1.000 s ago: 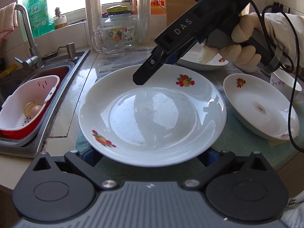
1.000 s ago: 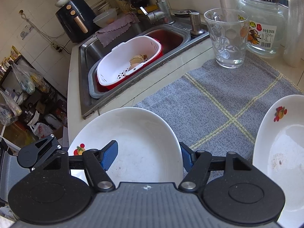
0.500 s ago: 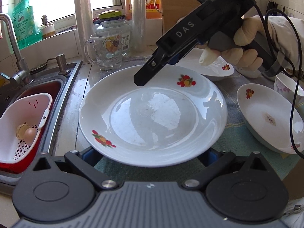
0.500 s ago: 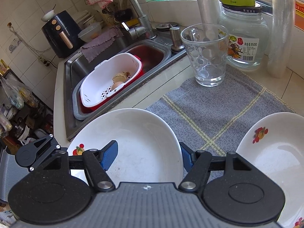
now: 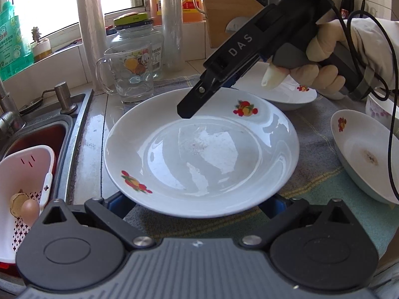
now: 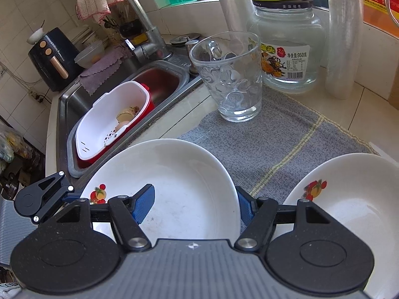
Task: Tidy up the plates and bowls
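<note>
Fruit-print plate point(image 5: 199, 154) straddled by wide-spread left gripper point(image 5: 199, 203) and right gripper point(image 6: 194, 205) (both unclamped); shallow bowls point(image 5: 361, 149) unstacked.

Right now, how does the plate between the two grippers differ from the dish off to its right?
The plate is wider and shallower; the dish is deeper, more bowl-like. The plate has both grippers at its rim, while the dish sits on the cloth untouched. The plate's centre looks fairly clean; the dish has a brown stain. Both are white with fruit motifs.
</note>
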A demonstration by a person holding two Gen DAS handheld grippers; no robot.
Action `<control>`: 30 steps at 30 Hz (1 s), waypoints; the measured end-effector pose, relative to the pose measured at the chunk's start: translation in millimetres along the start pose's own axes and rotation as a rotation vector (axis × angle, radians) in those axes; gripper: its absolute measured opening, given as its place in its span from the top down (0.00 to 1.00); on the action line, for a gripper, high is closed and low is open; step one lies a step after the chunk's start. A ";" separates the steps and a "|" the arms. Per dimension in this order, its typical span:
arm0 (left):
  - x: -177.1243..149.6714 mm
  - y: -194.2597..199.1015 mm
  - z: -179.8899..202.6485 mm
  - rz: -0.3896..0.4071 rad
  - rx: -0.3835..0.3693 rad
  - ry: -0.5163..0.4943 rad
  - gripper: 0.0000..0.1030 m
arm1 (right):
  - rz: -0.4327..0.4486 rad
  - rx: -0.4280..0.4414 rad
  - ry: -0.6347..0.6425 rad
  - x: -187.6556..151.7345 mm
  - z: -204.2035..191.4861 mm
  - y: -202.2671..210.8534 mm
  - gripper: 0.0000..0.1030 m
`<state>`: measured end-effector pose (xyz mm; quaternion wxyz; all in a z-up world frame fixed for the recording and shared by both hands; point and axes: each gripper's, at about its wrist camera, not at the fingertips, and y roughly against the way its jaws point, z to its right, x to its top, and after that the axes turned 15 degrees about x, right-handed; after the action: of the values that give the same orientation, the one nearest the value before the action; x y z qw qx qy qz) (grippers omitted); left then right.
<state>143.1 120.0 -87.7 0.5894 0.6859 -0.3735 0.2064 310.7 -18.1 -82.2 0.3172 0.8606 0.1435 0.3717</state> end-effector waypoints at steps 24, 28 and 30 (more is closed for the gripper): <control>-1.6 -11.2 -3.0 0.005 0.007 -0.036 0.01 | 0.027 -0.055 0.058 5.7 -8.9 -1.4 0.09; -1.9 -1.1 -7.1 0.000 0.004 -0.014 0.01 | 0.051 -0.077 0.091 4.0 -22.2 8.9 0.07; -2.4 7.1 -10.0 0.002 0.001 0.004 0.01 | 0.071 -0.093 0.106 0.7 -31.1 16.8 0.05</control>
<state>137.8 130.0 -82.5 0.5898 0.6852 -0.3729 0.2086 288.6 -16.8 -54.6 0.3354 0.8285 0.1121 0.4342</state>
